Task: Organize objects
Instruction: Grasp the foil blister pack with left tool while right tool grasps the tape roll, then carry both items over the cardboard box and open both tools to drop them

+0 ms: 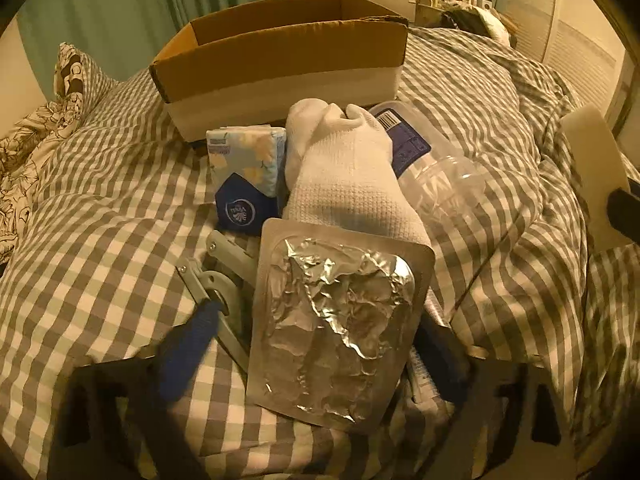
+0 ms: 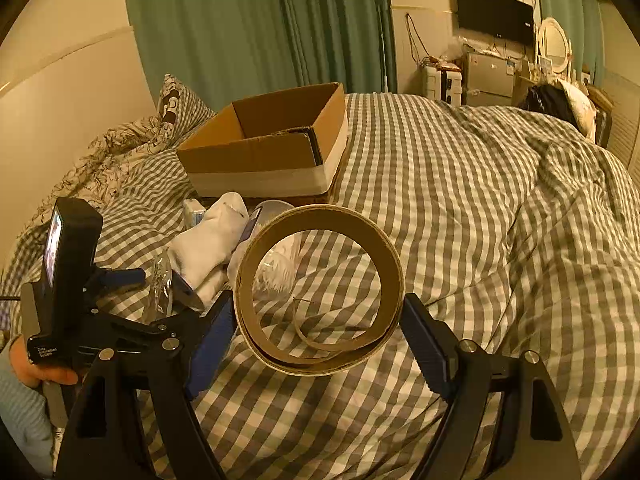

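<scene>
Left jaws around foil blister pack (image 1: pixel 340 324); right jaws wide around tape ring (image 2: pixel 320 292), grip unclear.

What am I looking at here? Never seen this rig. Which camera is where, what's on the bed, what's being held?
There is no robot. A person carries hand-held tongs in each hand, and each has a fisheye camera that looks forward along its two fingers. One picture comes from the left tongs and the other from the right tongs.

On the checked duvet sit an open cardboard box, a white sock, a tissue pack, a clear plastic bottle and a grey metal tool.

The right tongs grip a brown tape ring by its sides. A foil blister pack stands between the left tongs' fingers, but I cannot tell whether it is clamped.
</scene>
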Tool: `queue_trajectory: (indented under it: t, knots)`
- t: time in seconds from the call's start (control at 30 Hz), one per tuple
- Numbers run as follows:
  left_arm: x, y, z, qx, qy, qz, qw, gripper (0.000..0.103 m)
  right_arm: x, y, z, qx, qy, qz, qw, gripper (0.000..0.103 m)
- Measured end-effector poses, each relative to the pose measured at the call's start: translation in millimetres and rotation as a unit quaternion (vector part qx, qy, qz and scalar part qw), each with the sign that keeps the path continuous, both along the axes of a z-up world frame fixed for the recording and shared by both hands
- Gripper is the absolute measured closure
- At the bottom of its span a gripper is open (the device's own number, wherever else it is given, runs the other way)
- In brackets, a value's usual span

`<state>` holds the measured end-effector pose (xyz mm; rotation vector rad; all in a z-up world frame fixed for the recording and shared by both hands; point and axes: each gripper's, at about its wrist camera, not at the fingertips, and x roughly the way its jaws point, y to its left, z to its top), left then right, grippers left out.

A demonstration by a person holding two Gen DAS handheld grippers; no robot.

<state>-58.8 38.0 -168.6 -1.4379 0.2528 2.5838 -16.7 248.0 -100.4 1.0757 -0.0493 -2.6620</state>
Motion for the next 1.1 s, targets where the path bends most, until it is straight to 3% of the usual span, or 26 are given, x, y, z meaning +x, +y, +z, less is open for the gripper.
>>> queue_trajectory:
  t: [0.03, 0.07, 0.17, 0.37, 0.57, 0.83, 0.97, 1.1]
  knots:
    - [1.6, 1.2, 0.6, 0.003, -0.003, -0.003, 1.0000, 0.032, 2.1, 0.4, 1.9, 0.001, 0.001, -0.002, 1.000, 0.022]
    - [2.6, 1.2, 1.9, 0.006, -0.005, -0.005, 1.0000, 0.036, 4.2, 1.4, 4.6, 0.000, 0.004, -0.004, 1.000, 0.022]
    - [5.4, -1.6, 9.6, 0.023, -0.001, -0.008, 0.9997, 0.036, 11.9, 2.7, 17.3, 0.004, 0.016, -0.011, 1.000, 0.022]
    - [9.8, -17.7, 54.6, 0.050, 0.043, 0.006, 0.9978, 0.036, 22.5, -2.9, 39.6, 0.025, 0.040, -0.011, 0.999, 0.022]
    - [-9.1, -36.2, 111.6, 0.071, 0.090, 0.023, 0.9931, 0.036, -3.8, -18.0, 70.5, 0.032, 0.067, 0.023, 0.997, 0.022]
    - [-84.2, -55.0, 189.3, 0.097, 0.141, 0.037, 0.9846, 0.036, -83.8, -41.3, 149.3, 0.010, 0.128, 0.073, 0.989, 0.021]
    - [-129.9, -51.0, 204.1, 0.081, 0.157, 0.036, 0.9837, 0.036, -138.5, -63.8, 161.1, 0.016, 0.139, 0.079, 0.987, 0.021]
    - [-186.8, -47.2, 190.6, 0.071, 0.134, 0.033, 0.9878, 0.036, -200.4, -79.4, 145.6, 0.000, 0.114, 0.074, 0.991, 0.020]
